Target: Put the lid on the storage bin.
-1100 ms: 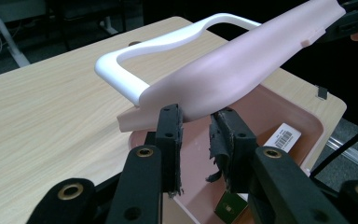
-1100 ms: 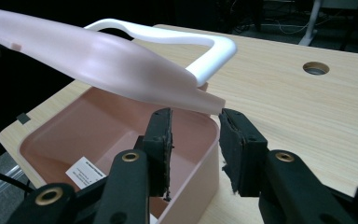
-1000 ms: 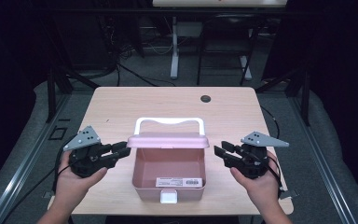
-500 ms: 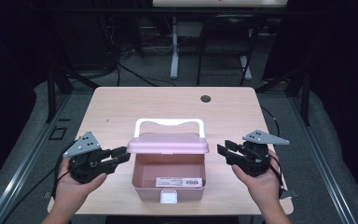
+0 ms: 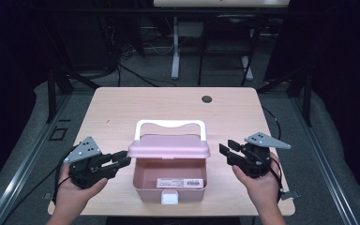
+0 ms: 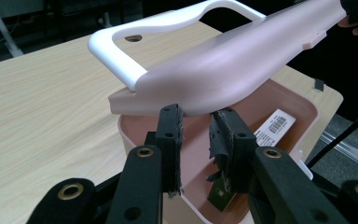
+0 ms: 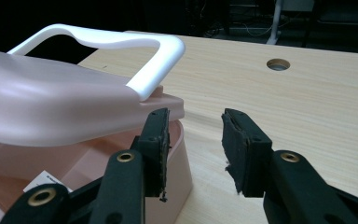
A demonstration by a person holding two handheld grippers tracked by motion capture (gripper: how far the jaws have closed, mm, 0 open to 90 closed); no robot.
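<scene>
Box (image 5: 168, 180): pink plastic, set at the table's (image 5: 122, 108) 6 o'clock edge, open at the top; a barcode label (image 5: 180, 183) lies on its floor and a white latch (image 5: 170, 198) sits on its near wall.
Table: light wood, with a round cable hole (image 5: 206, 99) toward 1 o'clock.
Lid (image 5: 168, 147): pink, raised at a tilt over the box's far half, near edge lifted.
Handle (image 5: 169, 127): white, on the lid's far side, reaching toward 12 o'clock.
Left gripper (image 5: 120, 160): hand-held at the box's 9 o'clock, jaws slightly parted with a narrow gap, tips just under the lid's left edge in the left gripper view; contact cannot be told.
Right gripper (image 5: 226, 153): hand-held at the box's 3 o'clock, jaws spread, holding nothing, near the lid's right end but apart from it.
</scene>
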